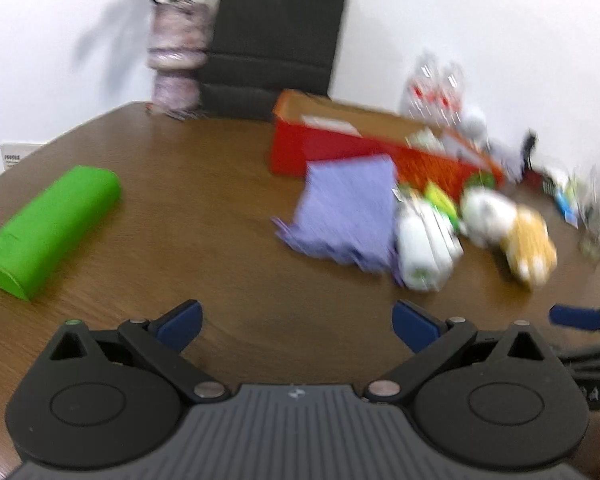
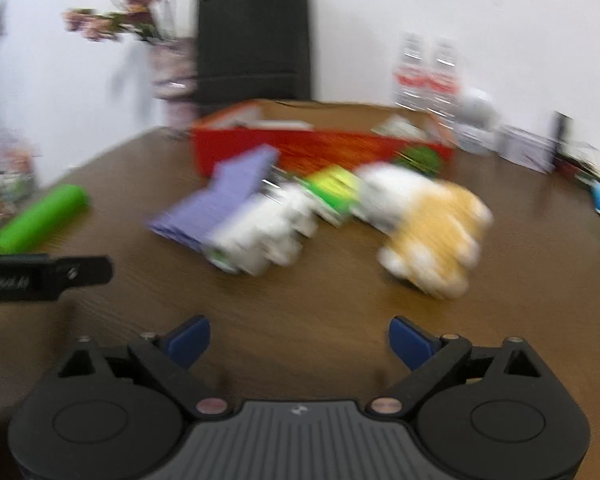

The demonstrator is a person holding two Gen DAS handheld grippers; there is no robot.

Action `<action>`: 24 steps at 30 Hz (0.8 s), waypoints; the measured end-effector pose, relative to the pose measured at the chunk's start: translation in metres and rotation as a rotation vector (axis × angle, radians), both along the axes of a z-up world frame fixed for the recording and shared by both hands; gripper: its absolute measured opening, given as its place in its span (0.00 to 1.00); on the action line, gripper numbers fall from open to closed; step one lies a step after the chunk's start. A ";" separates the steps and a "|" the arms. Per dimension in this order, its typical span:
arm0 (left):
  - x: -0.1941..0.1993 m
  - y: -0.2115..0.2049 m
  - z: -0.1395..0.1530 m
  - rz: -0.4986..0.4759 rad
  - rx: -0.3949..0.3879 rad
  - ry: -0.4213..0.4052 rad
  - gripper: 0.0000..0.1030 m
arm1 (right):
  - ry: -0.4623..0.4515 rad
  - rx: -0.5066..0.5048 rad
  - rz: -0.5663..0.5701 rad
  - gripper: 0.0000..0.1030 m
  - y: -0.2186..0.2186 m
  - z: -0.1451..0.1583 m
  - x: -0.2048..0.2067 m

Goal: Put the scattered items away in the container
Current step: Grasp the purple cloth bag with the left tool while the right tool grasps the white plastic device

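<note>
Lying scattered: one green case (image 1: 48,232), one purple cloth (image 1: 346,212), one white roll (image 1: 424,252), one plush toy (image 1: 508,232). Standing behind: one red box (image 1: 340,152), two bottles (image 2: 426,76), one vase (image 1: 176,56).

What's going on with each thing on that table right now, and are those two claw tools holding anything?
Left gripper: open, empty.
Right gripper: open, empty.
Red box: open-topped, some items already inside.
Green case: lying flat, apart from the rest.
Purple cloth: crumpled, outside the box.
White packet: lying beside the cloth.
Plush toy: lying on the table.
</note>
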State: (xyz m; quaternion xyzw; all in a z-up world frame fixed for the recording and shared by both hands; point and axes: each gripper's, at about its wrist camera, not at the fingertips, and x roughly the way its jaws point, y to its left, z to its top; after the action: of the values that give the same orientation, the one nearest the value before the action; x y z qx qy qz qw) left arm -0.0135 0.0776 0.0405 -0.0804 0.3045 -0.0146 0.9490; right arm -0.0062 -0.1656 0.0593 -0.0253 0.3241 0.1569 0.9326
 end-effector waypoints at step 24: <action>0.146 -0.089 -0.016 -0.256 0.328 0.036 0.89 | 0.099 0.055 -0.116 0.54 -0.009 -0.002 0.061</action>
State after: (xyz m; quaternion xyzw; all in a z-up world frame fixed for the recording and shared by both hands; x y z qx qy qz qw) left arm 0.1329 -0.0112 0.0244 0.1142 0.3274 -0.0837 0.9342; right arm 0.0545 -0.1750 0.0577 0.0269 0.3665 0.1124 0.9232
